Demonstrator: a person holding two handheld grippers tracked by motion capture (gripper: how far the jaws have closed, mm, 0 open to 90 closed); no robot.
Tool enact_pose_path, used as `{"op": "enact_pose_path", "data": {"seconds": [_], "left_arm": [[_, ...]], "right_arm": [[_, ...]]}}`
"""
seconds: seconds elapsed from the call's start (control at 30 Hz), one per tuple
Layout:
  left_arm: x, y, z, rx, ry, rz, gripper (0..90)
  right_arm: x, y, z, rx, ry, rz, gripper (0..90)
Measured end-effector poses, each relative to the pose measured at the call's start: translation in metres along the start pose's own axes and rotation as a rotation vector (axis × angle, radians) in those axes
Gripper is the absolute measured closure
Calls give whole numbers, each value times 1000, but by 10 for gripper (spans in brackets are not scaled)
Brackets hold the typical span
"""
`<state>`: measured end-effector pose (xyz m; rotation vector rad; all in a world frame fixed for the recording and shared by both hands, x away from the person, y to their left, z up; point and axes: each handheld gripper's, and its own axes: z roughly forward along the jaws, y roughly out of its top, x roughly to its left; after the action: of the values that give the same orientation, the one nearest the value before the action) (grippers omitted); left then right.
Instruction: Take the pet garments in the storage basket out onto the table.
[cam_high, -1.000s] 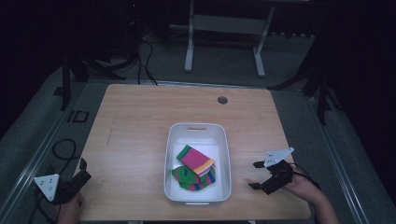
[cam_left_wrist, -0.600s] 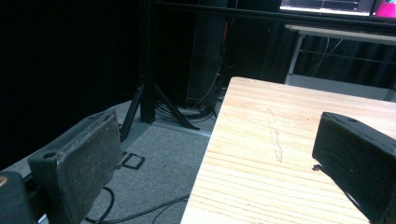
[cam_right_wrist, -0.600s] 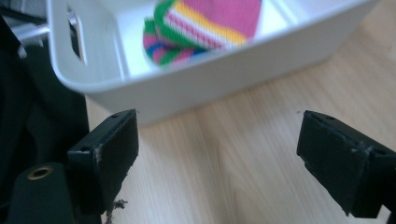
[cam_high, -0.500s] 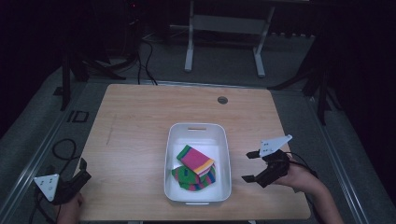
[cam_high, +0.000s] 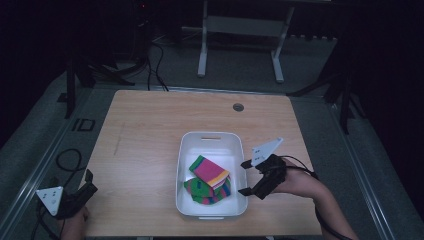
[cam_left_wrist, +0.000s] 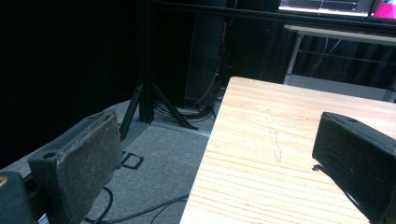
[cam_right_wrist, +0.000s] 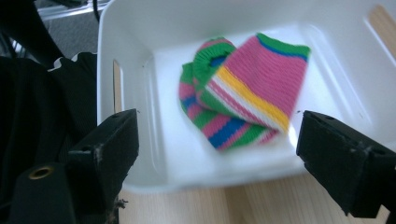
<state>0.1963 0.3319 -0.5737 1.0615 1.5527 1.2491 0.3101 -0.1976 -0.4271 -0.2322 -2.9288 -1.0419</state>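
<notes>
Two hand-held grippers, both jaws apart, empty. Striped socks (cam_high: 209, 180) sit folded in white bin (cam_high: 210, 138), near end. Right hand-held gripper (cam_high: 246, 177) just outside bin's right wall, facing socks — nearer by far; left hand-held gripper (cam_high: 89, 181) well left of bin, off tabletop (cam_high: 145, 130) corner.

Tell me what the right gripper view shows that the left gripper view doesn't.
Right gripper view: a white bin on the table, holding striped knit socks in pink, green, blue and yellow, framed between its open tongs.

Left gripper view: the table's left edge, grey floor with cables, and a black stand in a dark room, between its open tongs.

Both: the light wooden tabletop.
</notes>
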Motion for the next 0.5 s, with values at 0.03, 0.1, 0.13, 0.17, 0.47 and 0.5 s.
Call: {"op": "enact_pose_path", "data": {"seconds": [0.03, 0.1, 0.13, 0.17, 0.47, 0.5], "left_arm": [[0, 0, 0, 0, 0, 0, 18], [0, 0, 0, 0, -1, 0, 19], [0, 0, 0, 0, -1, 0, 19], [0, 0, 0, 0, -3, -1, 19], [0, 0, 0, 0, -8, 2, 19], [0, 0, 0, -1, -9, 1, 19]], "right_arm": [[0, 4, 4, 2, 3, -4, 131], [0, 7, 9, 7, 10, -8, 133], [0, 11, 14, 13, 15, -16, 133], [-1, 18, 24, 28, 28, -27, 135], [-2, 43, 58, 61, 70, -62, 136], [-2, 46, 63, 62, 79, -67, 136]]}}
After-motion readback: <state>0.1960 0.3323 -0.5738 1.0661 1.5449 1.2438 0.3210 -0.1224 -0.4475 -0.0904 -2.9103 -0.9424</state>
